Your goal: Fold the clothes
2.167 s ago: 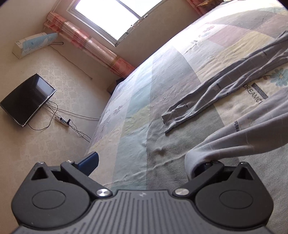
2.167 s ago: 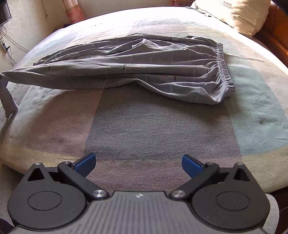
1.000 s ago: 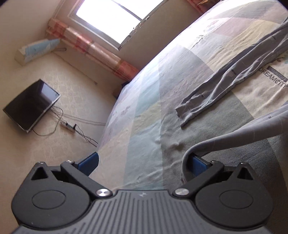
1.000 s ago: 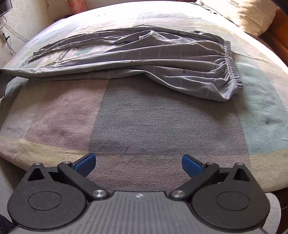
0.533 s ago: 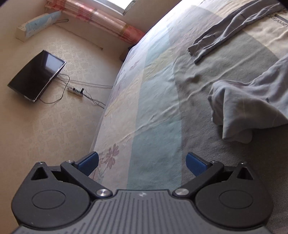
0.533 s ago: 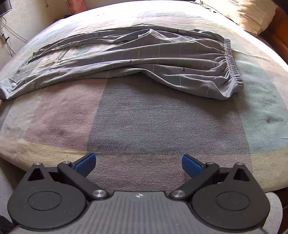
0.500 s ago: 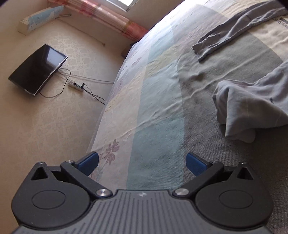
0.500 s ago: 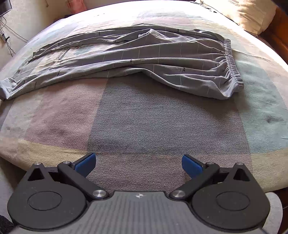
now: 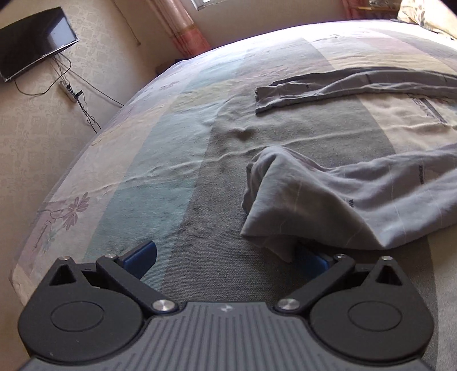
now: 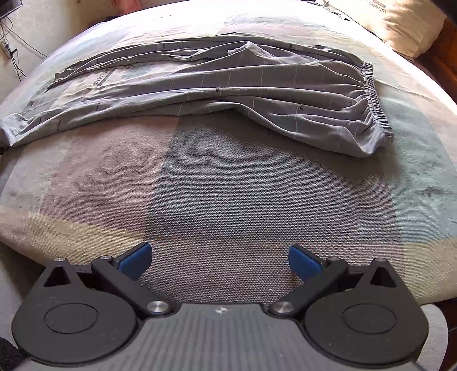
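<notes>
Grey trousers [image 10: 228, 85] lie spread across the patchwork bedspread [image 10: 257, 194], with the elastic waistband [image 10: 374, 100] at the right. In the left wrist view the near leg [image 9: 328, 199] ends in a rumpled hem, and the far leg [image 9: 328, 85] lies flat behind it. My left gripper [image 9: 225, 254] is open just above the bedspread [image 9: 171, 185]. The near leg's hem drapes over the tip of its right finger, and nothing is pinched. My right gripper [image 10: 218, 255] is open over bare bedspread, well short of the trousers.
A television [image 9: 34, 40] hangs on the left wall above a power strip [image 9: 68, 88] with trailing cables. A striped curtain [image 9: 188, 31] is behind the bed. A pillow [image 10: 400, 22] lies at the far right. The bed's edge curves off at the left.
My left gripper let go of the near trouser leg, which dropped onto the bed; it has now swung round and come close to the hem. My right gripper has barely moved.
</notes>
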